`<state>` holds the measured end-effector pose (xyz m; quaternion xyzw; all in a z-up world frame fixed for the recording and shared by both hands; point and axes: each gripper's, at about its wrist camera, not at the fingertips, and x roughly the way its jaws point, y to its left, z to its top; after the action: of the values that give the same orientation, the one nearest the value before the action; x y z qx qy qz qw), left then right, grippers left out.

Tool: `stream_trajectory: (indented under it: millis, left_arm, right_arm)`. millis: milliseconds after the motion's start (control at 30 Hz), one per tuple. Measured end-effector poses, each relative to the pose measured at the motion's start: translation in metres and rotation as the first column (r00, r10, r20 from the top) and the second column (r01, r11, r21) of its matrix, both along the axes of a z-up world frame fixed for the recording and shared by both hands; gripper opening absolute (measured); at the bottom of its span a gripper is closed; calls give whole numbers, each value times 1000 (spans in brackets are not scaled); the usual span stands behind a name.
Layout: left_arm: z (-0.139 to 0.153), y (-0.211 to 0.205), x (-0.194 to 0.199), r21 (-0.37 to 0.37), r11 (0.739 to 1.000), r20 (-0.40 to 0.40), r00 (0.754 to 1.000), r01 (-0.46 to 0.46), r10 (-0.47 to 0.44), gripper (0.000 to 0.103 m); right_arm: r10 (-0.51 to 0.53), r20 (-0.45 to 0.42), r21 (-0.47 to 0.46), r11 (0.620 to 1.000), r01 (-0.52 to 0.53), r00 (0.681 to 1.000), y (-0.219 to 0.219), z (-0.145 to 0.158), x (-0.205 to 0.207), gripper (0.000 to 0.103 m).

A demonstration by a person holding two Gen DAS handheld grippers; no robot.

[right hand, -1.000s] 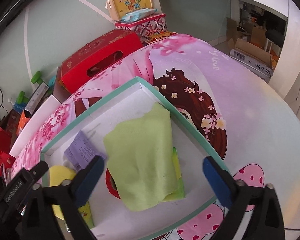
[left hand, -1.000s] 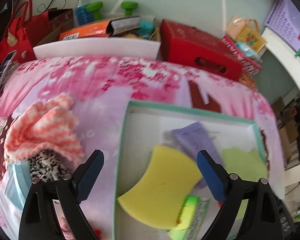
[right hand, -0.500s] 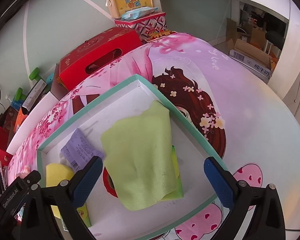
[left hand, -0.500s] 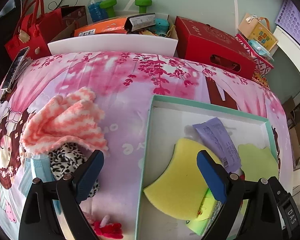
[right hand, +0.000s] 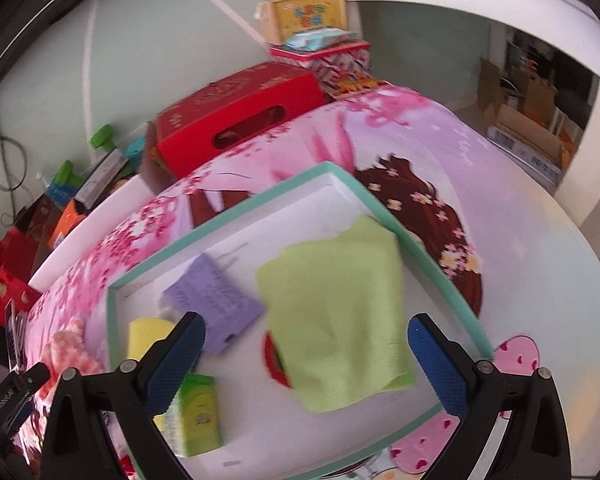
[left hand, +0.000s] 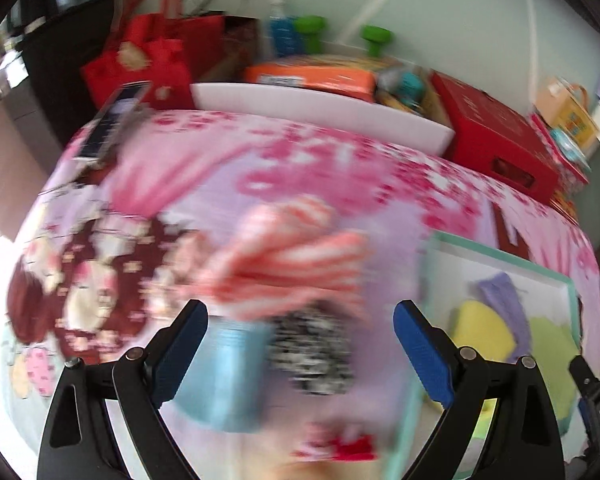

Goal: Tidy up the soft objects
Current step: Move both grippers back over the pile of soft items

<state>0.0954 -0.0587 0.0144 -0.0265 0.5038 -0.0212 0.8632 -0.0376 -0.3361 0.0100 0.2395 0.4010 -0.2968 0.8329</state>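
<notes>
Left gripper (left hand: 300, 334): jaws wide, nothing held, aimed at the loose pile on the tablecloth (left hand: 340, 168).
Pile: striped cloth (left hand: 296, 252), spotted cloth (left hand: 314, 350), blue pack (left hand: 236, 376) and a red scrap (left hand: 340, 446), all outside the box and blurred in this view.
Right gripper (right hand: 306, 354): jaws wide, empty, over the box (right hand: 432, 258).
Box: green cloth (right hand: 336, 320), purple pack (right hand: 214, 306), yellow sponge (right hand: 148, 336), green pack (right hand: 194, 414) already inside.
Risk: the overlapping cloths could come up together, or one could snag and drag out.
Risk: limp fabric may drape over the box rim instead of dropping inside.
</notes>
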Motion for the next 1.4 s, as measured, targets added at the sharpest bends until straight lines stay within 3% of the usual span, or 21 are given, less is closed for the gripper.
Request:
stream_trajectory:
  millis: [200,300,567,867,1267,1400]
  left_arm:
    - [4,69,-7,-38,987,-4,988,-156,156,94]
    - [2,89,-13,-68,980,-17,982,-189,189,94]
    - [-1,112,-26,-100,976,-27,981,-194,193,94]
    - [-9,123,-34,-133,970,-47,979,-205,200,94]
    - [-27,121,-41,-212,960,-109,981,-181,161,94]
    - [-34,115,-38,-207,964,-132,981,-165,139,94]
  right_arm:
    - [113,10,-41,993,-113,994,40,10,18,103]
    - [194,13,-59,979,-193,981,63,14,29,103]
    - [347,24,-80,936,-344,938,115,20,45,103]
    - [524,20,-35,851,-523,851,172,12,51,103]
    - [629,-59,35,778,-628,775,210,-18,46,102]
    - [647,-66,74,763,-643,760,214,-25,47,102]
